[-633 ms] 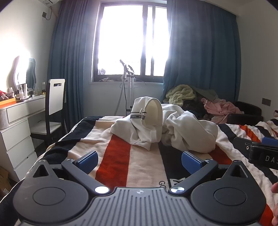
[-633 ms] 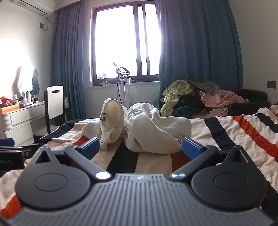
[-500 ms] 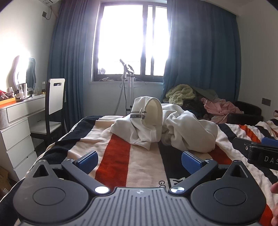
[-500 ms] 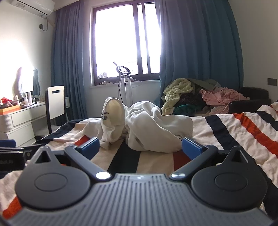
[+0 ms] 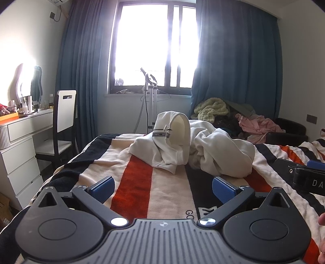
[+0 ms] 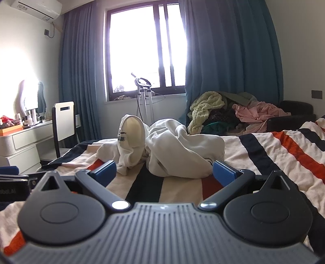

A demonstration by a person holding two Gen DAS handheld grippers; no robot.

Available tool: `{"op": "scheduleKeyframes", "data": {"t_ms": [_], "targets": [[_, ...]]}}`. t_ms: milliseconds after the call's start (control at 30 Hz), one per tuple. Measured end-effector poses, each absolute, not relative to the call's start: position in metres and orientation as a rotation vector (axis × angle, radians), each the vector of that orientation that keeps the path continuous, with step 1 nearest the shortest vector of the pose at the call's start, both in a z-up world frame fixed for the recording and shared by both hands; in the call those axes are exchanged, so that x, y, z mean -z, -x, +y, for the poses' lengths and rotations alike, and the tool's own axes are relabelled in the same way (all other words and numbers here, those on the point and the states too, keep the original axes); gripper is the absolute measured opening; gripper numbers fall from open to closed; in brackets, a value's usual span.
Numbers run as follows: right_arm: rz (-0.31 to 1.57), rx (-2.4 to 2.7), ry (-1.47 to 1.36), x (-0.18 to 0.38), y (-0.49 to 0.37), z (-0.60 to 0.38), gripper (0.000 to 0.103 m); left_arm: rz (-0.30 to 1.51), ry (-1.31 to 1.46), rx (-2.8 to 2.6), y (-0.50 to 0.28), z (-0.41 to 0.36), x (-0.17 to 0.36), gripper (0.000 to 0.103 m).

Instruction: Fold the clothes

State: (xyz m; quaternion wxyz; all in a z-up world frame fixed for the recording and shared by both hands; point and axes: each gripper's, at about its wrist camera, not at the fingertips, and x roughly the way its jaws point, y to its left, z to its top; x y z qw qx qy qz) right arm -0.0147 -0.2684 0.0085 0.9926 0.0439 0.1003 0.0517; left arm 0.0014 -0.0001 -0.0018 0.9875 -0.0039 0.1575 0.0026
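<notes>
Plainly, both tools are released, their blue pads spread wide with nothing between them. The left tool hovers over the striped blanket of cream, orange and black bands that covers the bed; the right tool hangs over the same blanket.

Ahead of both lies the crumpled white hooded sweatshirt, heaped near the middle of the bed with its hood standing upright, well apart from either tool. From the right wrist the sweatshirt sits closer to the pads, and the hood's lining faces more squarely toward the lens.

Only the left wrist view catches the right tool from outside — a black body at the right edge with white letters — and a bit of a hand at the lower right corner. Only the right wrist view shows the white air conditioner high on the wall, and the left tool's black body at its left edge.

Both views share the white dressing surface, the white-backed chair and the pile of mixed clothes on the dark armchair.
</notes>
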Motion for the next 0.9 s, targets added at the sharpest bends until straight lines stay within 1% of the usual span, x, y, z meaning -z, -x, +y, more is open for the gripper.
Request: {"op": "scheduleKeyframes", "data": {"t_ms": [400, 900], "targets": [[0.191, -0.073, -0.092, -0.006, 0.013, -0.268, 0.103, 0.323, 0.015, -0.002, -0.003, -0.001, 0.001, 0.103], [0.17, 0.005, -0.136, -0.004, 0.009, -0.278, 0.103, 0.359, 0.008, -0.045, -0.016, -0.001, 0.014, 0.103]]}}
